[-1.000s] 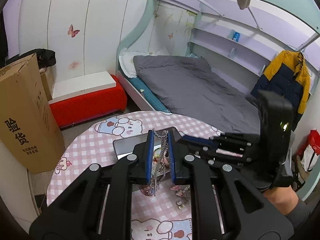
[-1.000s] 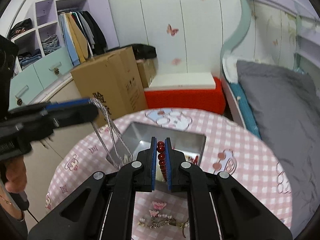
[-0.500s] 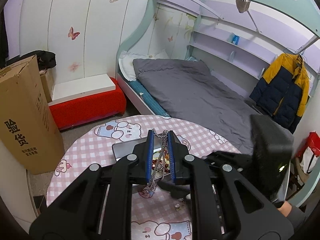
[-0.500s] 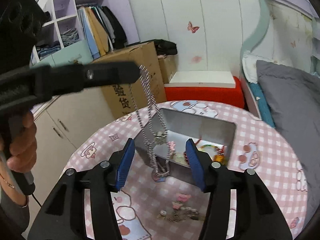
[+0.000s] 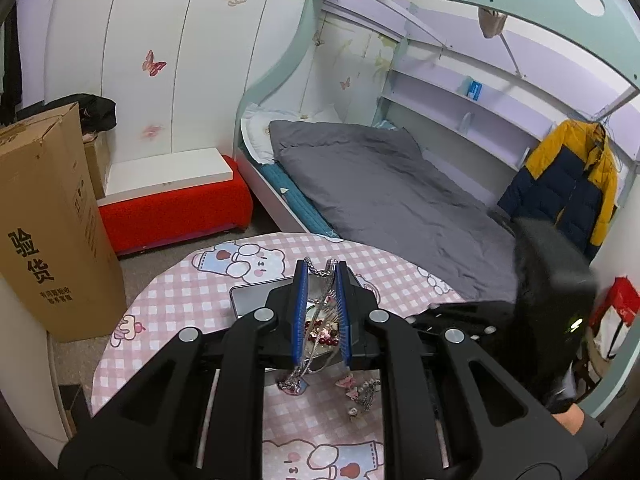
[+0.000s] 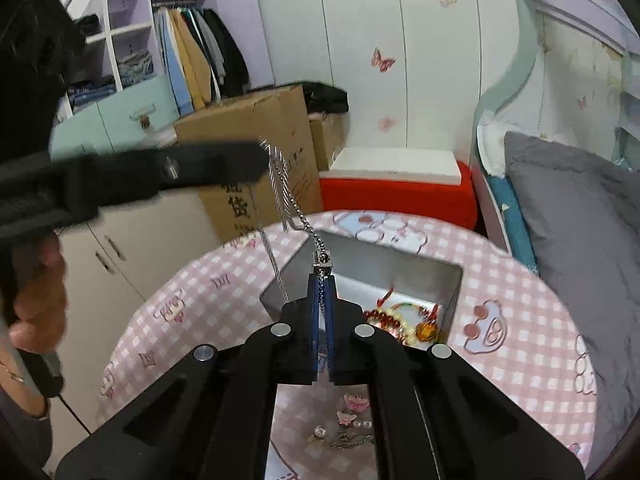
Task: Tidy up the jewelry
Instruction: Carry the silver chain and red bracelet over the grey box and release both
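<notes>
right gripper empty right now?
No, the right gripper is shut on the lower end of the silver chain that hangs from the left gripper above the metal tin.

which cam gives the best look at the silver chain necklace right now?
Right wrist. The silver chain necklace shows full length there, strung from the left gripper above down to the right gripper, over the metal tin. Left wrist shows only short stretches of chain between its own fingers, the rest hidden.

Each gripper [image 5: 321, 276] [image 6: 323, 280] is black, blue-padded, with silver screws.
</notes>
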{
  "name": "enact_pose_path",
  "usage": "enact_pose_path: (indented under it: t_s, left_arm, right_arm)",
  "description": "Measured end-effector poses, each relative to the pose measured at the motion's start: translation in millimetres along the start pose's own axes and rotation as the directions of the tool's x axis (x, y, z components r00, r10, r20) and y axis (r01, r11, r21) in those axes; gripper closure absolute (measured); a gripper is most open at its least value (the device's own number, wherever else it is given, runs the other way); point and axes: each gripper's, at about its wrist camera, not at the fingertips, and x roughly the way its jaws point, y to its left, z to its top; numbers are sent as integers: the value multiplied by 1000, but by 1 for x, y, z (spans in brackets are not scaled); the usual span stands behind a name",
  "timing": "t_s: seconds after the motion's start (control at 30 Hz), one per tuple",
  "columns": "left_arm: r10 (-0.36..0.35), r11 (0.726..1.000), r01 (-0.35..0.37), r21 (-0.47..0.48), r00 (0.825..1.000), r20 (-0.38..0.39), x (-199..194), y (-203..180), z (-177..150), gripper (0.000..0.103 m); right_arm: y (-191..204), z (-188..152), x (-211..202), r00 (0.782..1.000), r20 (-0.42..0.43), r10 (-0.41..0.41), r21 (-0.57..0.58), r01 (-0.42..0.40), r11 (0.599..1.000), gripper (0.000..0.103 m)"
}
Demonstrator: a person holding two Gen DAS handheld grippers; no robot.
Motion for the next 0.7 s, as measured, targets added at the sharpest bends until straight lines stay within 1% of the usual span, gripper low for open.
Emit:
enact_pose_path:
  t_s: [0.23, 0.3, 0.4, 0.47, 0.53, 0.6, 0.7]
  left_arm:
    - [2, 1000, -2, -9, 1000, 10, -2, 1, 2, 89]
    - [6, 1000, -6, -11, 1000, 7, 0, 2, 2, 89]
    - [10, 1000, -10, -14, 1000, -1, 5, 3, 1, 89]
    - [10, 1000, -10, -17, 1000, -2, 6, 3, 0, 89]
    - [11, 1000, -11, -18, 1000, 1, 6, 3, 1, 89]
    - [10, 1000, -10, -15, 1000, 3, 5, 2, 2, 89]
    - [11, 1000, -11, -9, 1000, 3, 6, 0, 1, 89]
  right_arm:
    - [0, 26, -31, 996, 87, -6, -6, 6, 1000, 102]
    - [2, 32, -33, 995, 102, -20, -13, 22, 1000, 102]
    - [2, 36, -31, 995, 100, -30, -16, 31, 999, 102]
    - [-1, 36, -26, 995, 90, -36, -14, 37, 999, 102]
    - [-4, 33, -19, 998, 60, -11, 5, 11, 1000, 102]
    - [-2, 24, -10, 1000, 24, -8, -12, 8, 1000, 101]
    - [0, 9, 4, 999, -14, 34, -4, -34, 999, 99]
